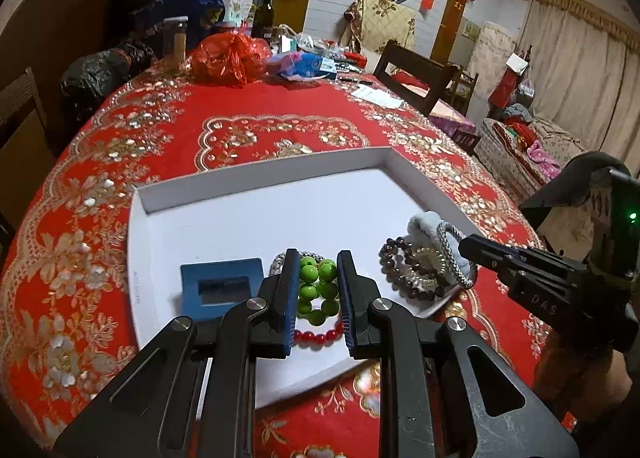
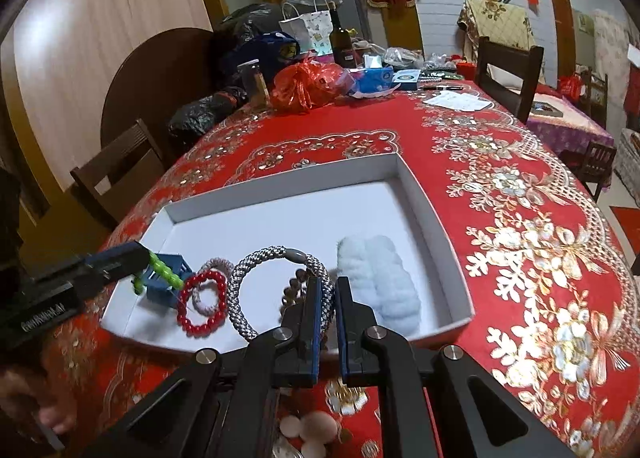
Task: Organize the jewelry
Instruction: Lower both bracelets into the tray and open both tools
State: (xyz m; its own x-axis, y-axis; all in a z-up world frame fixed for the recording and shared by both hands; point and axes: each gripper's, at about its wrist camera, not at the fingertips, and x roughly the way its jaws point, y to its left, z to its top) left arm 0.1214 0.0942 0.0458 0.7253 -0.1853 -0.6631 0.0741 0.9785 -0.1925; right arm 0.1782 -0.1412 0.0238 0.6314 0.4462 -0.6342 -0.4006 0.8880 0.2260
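A shallow white box (image 1: pixel 256 174) (image 2: pixel 280 182) lies on the red tablecloth. My left gripper (image 1: pixel 318 258) is shut on a green bead bracelet (image 1: pixel 318 286), which hangs from it above the box (image 2: pixel 162 268). My right gripper (image 2: pixel 328 286) is shut on a grey braided rope bracelet (image 2: pixel 240 278), also seen in the left wrist view (image 1: pixel 452 254), held upright over the box. Inside the box lie a red bead bracelet (image 2: pixel 200 298), a pale braided band (image 2: pixel 208 270), a blue square piece (image 1: pixel 222 284), a dark brown bead bracelet (image 1: pixel 404 266) and a fluffy light-blue scrunchie (image 2: pixel 380 278).
The far end of the table holds a red plastic bag (image 2: pixel 308 84), a jar (image 1: pixel 175 40), a dark bottle (image 2: pixel 342 38), blue packets and papers (image 2: pixel 456 100). Wooden chairs (image 2: pixel 508 70) stand around the table. Small white round objects (image 2: pixel 316 428) lie under my right gripper.
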